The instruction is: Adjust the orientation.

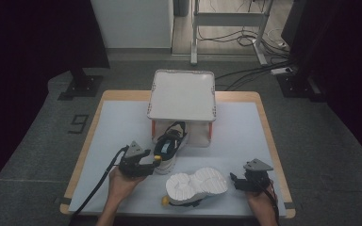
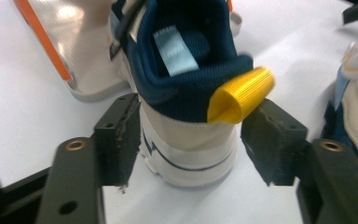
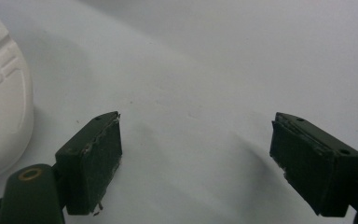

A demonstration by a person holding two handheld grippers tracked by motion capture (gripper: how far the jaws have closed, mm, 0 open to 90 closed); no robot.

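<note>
White sneaker heel between left claw.

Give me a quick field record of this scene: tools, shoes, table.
left tool: jaws on either side of the upright shoe's heel, slight gap at one pad
right tool: open, empty, over the mat
upright shoe: toe under the stand, yellow heel loop
tipped shoe: on its side, white sole showing, between the tools
stand: white top, orange legs, far side of the mat
mat: white, covers the table
</note>
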